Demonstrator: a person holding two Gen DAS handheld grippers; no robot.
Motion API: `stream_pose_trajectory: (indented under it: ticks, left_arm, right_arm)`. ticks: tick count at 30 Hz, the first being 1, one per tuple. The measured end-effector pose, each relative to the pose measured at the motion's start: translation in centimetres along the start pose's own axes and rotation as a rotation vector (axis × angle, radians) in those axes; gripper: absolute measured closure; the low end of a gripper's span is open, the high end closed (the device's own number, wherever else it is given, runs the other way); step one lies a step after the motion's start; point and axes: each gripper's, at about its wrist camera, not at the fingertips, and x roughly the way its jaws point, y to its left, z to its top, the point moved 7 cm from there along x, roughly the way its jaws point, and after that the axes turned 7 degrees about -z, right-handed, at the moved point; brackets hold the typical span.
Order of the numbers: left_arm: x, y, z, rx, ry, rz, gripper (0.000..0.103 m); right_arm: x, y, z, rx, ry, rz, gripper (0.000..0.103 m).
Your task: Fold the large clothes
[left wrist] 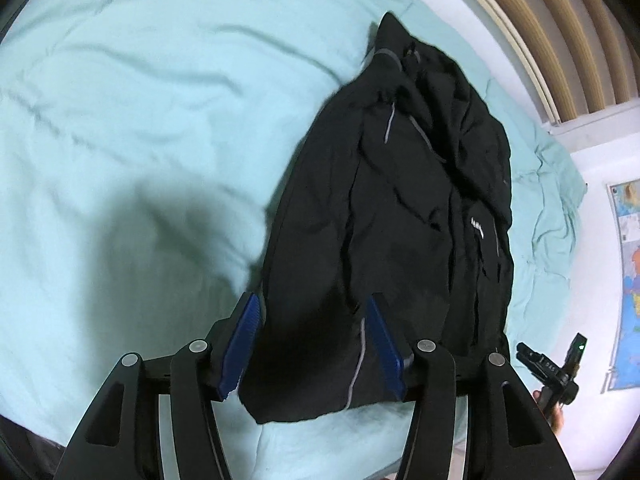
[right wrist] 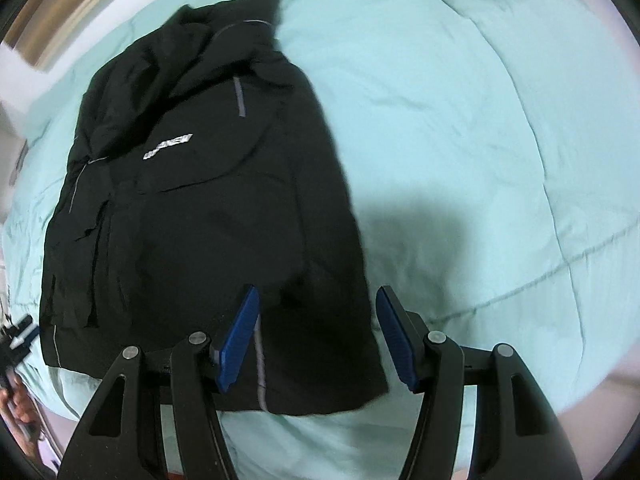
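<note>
Both the left gripper [left wrist: 312, 344] and right gripper [right wrist: 318, 338] hang half-open and empty over the black jacket's [right wrist: 200, 220] hem; a shallow bite risks snagging only the top layer, spoiling the fold

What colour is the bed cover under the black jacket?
Light mint green bed cover, clearest in the right wrist view.

Left claw [left wrist: 312, 344]: black linkage arms, blue ribbed pads [left wrist: 240, 350], aimed steeply down, jaws parted, pads not pressing on anything. Right claw [right wrist: 318, 338]: same black build with blue ribbed pads [right wrist: 396, 340], aimed even more steeply down, jaws parted to a similar width, nothing clamped. Left wrist view catches the right claw at its right edge with fingers of the person's hand [left wrist: 554, 412] wrapped on the handle.
</note>
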Motion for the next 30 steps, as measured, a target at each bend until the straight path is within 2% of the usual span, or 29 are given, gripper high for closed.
stream_pose_trajectory:
  ticks: [5, 8, 12, 17, 19, 20, 21, 25, 30]
  left_arm:
    - [2.8, 1.2, -1.9, -0.062, 0.084, -0.060, 0.045]
    - [3.5, 1.4, -2.4, -0.062, 0.091, -0.071, 0.043]
    - [3.9, 1.8, -2.3, -0.106, 0.105, -0.120, 0.041]
    - [3.8, 1.7, -2.3, -0.087, 0.110, -0.107, 0.041]
    - [3.5, 1.7, -2.4, -0.086, 0.103, -0.103, 0.041]
    - [3.2, 1.6, -2.4, -0.080, 0.093, -0.111, 0.042]
    - [2.8, 1.5, -2.4, -0.074, 0.087, -0.122, 0.042]
    - [1.3, 0.5, -2.4, -0.034, 0.080, -0.222, 0.043]
    - [2.4, 0.5, -2.7, -0.048, 0.113, -0.240, 0.043]
  right_arm:
    - [0.0, -2.4, 0.2, 0.094, 0.024, 0.042, 0.040]
    - [0.3, -3.3, -0.3, 0.127, 0.035, 0.063, 0.040]
    - [1.8, -3.3, -1.0, 0.140, 0.072, 0.089, 0.040]
    - [4.1, -1.9, -2.3, 0.163, 0.136, 0.167, 0.040]
    - [4.3, -1.5, -2.7, 0.147, 0.137, 0.161, 0.039]
    - [4.0, -1.2, -2.9, 0.129, 0.127, 0.154, 0.049]
    - [3.6, -0.9, -3.1, 0.109, 0.120, 0.163, 0.070]
    - [2.0, 0.4, -3.1, 0.065, 0.088, 0.206, 0.072]
    - [2.9, 0.5, -3.3, 0.085, 0.129, 0.233, 0.067]
